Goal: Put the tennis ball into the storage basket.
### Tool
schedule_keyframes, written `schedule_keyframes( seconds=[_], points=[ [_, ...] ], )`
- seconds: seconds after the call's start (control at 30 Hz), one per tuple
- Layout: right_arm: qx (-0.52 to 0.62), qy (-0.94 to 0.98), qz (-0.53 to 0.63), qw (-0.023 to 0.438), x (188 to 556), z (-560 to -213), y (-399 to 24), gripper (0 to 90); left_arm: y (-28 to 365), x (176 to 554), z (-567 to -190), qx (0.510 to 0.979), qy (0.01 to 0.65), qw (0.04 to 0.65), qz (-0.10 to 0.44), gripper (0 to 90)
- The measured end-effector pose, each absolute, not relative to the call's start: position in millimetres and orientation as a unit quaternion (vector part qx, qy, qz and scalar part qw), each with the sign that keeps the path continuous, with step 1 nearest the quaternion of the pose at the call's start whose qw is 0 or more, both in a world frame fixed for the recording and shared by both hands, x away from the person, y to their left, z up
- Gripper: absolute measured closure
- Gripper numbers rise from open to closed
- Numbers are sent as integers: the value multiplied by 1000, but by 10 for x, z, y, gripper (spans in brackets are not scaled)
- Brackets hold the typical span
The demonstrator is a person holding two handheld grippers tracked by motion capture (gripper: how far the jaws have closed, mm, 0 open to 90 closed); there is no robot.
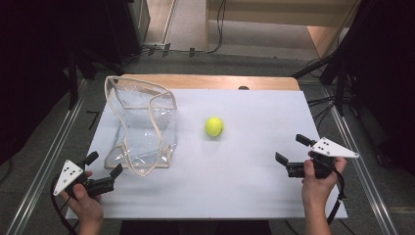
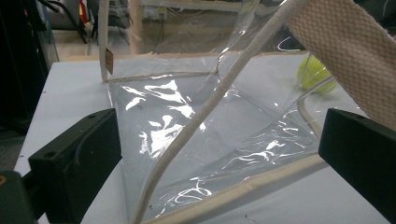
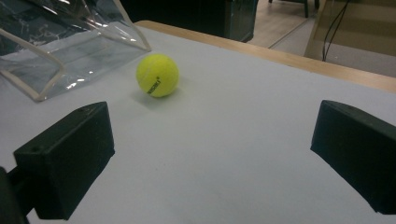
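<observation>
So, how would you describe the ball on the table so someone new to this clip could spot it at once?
Start at the white sheet covering the wooden table, then find the clear plastic bag with beige cloth trim on its left half. Just right of that bag, apart from it, sits the small yellow-green tennis ball, the one round, brightly coloured thing there.

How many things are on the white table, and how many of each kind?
Yellow-green tennis ball: 1
Clear plastic bag with beige fabric trim: 1
Black tongs held in the person's hands: 2, left tongs and right tongs
Total: 4
</observation>
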State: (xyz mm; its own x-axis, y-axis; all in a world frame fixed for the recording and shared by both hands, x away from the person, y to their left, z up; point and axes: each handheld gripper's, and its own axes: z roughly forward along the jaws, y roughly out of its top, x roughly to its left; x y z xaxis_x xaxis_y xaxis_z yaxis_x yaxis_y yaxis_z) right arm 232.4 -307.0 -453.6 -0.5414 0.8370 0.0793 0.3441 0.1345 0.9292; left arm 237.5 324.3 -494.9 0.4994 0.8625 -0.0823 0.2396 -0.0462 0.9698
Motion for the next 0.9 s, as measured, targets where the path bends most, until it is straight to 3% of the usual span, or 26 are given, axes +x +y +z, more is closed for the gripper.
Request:
schedule_keyframes(
  seconds=[0.9],
  points=[
    [368, 761, 492, 207, 2903, -4291, -2541, 0, 3223, 2380, -4946, 674, 408, 547, 283, 0]
  ],
)
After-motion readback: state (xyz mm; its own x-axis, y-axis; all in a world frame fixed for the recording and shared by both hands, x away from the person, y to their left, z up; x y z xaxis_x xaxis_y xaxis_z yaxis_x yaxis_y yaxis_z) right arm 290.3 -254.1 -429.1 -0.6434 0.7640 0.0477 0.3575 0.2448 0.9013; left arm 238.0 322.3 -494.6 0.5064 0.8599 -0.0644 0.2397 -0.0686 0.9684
